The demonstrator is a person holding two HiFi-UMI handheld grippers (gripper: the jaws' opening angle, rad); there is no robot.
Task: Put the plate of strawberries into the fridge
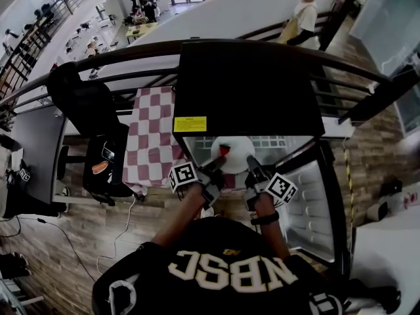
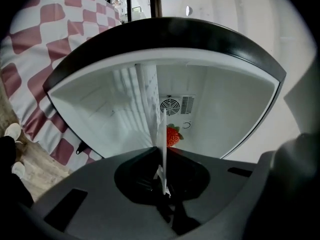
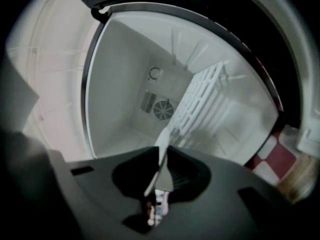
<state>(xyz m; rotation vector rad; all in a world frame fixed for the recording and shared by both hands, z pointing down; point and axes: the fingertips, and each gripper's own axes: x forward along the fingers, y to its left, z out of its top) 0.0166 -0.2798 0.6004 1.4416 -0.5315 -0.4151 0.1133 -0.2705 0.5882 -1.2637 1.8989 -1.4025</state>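
A white plate (image 1: 237, 151) carrying a red strawberry (image 1: 224, 149) hangs at the mouth of the open black fridge (image 1: 249, 84). My left gripper (image 1: 215, 168) is shut on the plate's near left rim and my right gripper (image 1: 252, 167) is shut on its near right rim. In the left gripper view the plate (image 2: 162, 134) shows edge-on, clamped in the left gripper (image 2: 163, 183), with the strawberry (image 2: 172, 136) just beyond and the fridge's white inside behind. In the right gripper view the right gripper (image 3: 159, 181) pinches the plate's rim (image 3: 163, 146).
The fridge door (image 1: 310, 199) stands open to the right. Inside are a rear fan grille (image 2: 170, 106) and a white wire shelf (image 3: 200, 104). A red-and-white checked cloth (image 1: 149, 136) and a black chair (image 1: 92, 110) are at the left. A person (image 1: 298, 20) stands beyond the railing (image 1: 131, 51).
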